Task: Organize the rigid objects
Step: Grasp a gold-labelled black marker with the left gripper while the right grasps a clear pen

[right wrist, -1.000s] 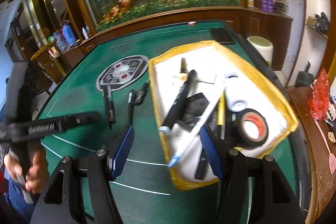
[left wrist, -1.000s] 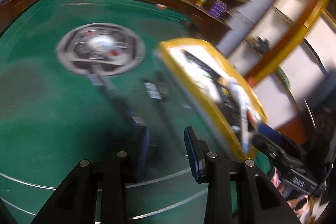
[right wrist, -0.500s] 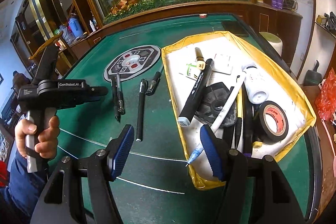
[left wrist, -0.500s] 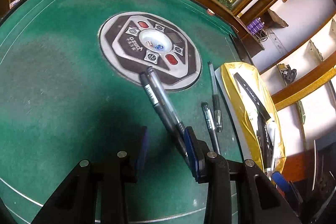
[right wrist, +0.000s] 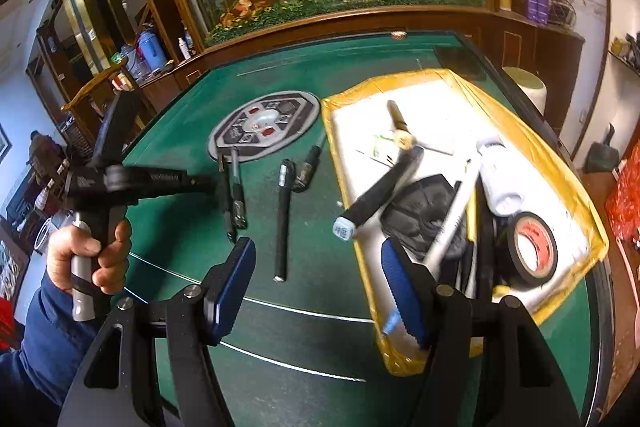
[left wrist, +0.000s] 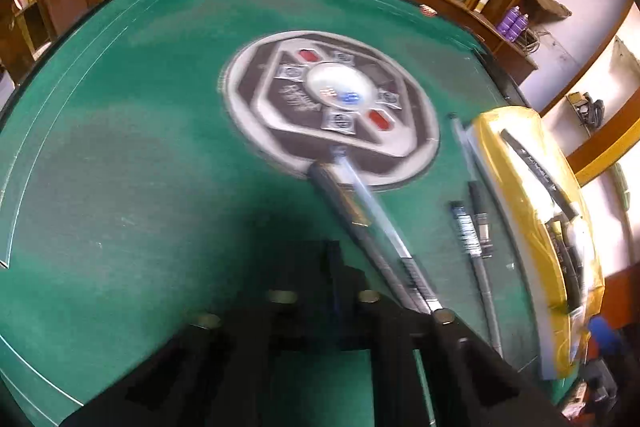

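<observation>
**Pens on the green table, tray at the side**

Right now two dark pens [right wrist: 234, 187] lie side by side on the green felt table [right wrist: 180, 155], their far ends touching the round grey and black control panel [right wrist: 264, 125] set in its middle. In the left wrist view these same two pens [left wrist: 368, 223] run up from just beside the left tongs [left wrist: 332, 279], whose dark fingers sit nearly together; motion blur hides whether they pinch anything, so I cannot tell. From the right wrist view the left tongs [right wrist: 218, 183] reach in level with the pair, held by the person's left hand [right wrist: 88, 255].

Further right a long black pen [right wrist: 283, 219] lies alone, and a shorter dark pen [right wrist: 306, 169] rests just beside it, near the tray.

The shallow white tray with a yellow taped rim [right wrist: 560, 163] holds a black marker with a pale cap [right wrist: 380, 199], a white pen [right wrist: 452, 215], a white bottle [right wrist: 498, 175], a roll of black tape with a red core [right wrist: 534, 249] and a black crumpled piece [right wrist: 424, 215].

The right tongs [right wrist: 320, 291] hang wide open with blue pads [right wrist: 236, 279], holding nothing, above the table's near edge and the tray's corner.
</observation>
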`<action>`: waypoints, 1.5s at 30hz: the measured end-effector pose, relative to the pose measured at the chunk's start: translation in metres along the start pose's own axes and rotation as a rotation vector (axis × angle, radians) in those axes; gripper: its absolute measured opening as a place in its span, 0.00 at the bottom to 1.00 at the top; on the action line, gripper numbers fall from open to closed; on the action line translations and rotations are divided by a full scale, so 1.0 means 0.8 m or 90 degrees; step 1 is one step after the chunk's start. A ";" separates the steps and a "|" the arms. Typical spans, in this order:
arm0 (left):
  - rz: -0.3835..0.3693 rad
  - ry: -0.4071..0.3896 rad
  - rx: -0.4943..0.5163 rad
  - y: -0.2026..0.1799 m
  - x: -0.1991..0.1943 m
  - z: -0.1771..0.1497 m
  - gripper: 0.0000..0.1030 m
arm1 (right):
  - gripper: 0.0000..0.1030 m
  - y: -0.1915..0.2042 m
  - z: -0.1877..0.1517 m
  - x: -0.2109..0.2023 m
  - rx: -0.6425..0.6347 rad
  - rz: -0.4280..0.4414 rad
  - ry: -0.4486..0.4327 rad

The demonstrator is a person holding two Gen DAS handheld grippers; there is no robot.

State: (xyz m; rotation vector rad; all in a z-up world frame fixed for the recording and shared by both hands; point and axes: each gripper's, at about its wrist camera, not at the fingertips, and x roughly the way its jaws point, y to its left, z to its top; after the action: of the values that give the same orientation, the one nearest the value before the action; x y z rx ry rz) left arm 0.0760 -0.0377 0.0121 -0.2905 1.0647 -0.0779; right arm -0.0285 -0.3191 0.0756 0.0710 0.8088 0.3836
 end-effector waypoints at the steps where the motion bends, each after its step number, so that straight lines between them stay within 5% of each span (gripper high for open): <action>1: -0.015 0.006 -0.011 0.009 0.000 0.002 0.04 | 0.63 0.007 0.004 0.003 -0.009 0.002 0.001; 4: -0.030 0.007 -0.025 0.025 -0.003 0.005 0.04 | 0.63 0.028 0.016 0.014 -0.030 0.011 0.007; 7: -0.121 0.029 -0.060 0.032 -0.002 0.005 0.04 | 0.63 0.046 0.027 0.033 -0.053 0.021 0.014; 11: -0.167 0.022 -0.069 0.021 -0.008 0.007 0.04 | 0.63 0.062 0.040 0.057 -0.058 0.027 0.029; 22: -0.102 0.015 -0.034 -0.011 -0.005 0.013 0.07 | 0.63 0.058 0.050 0.078 -0.047 0.034 0.038; 23: -0.104 0.017 -0.036 -0.009 -0.005 0.013 0.10 | 0.63 0.057 0.050 0.078 -0.047 0.032 0.038; 26: -0.092 0.019 -0.046 0.001 -0.006 0.011 0.42 | 0.63 0.056 0.051 0.080 -0.043 0.033 0.038; 27: -0.095 0.018 -0.053 0.004 -0.007 0.011 0.44 | 0.63 0.056 0.051 0.081 -0.042 0.034 0.038; 32: -0.052 0.011 -0.028 -0.004 -0.003 0.011 0.43 | 0.63 0.057 0.052 0.090 -0.037 0.039 0.046; 35: -0.012 0.005 0.001 -0.015 0.002 0.012 0.26 | 0.63 0.057 0.054 0.094 -0.040 0.043 0.047; 42: 0.056 -0.002 0.094 -0.023 0.005 0.009 0.23 | 0.63 0.069 0.056 0.107 -0.061 0.042 0.067; 45: 0.047 0.002 0.117 -0.008 0.001 0.008 0.18 | 0.58 0.090 0.051 0.119 -0.104 0.036 0.087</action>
State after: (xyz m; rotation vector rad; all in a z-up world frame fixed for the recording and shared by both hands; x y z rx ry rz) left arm 0.0823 -0.0425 0.0160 -0.0856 1.0623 -0.1092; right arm 0.0384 -0.2145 0.0527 -0.0857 0.9086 0.5112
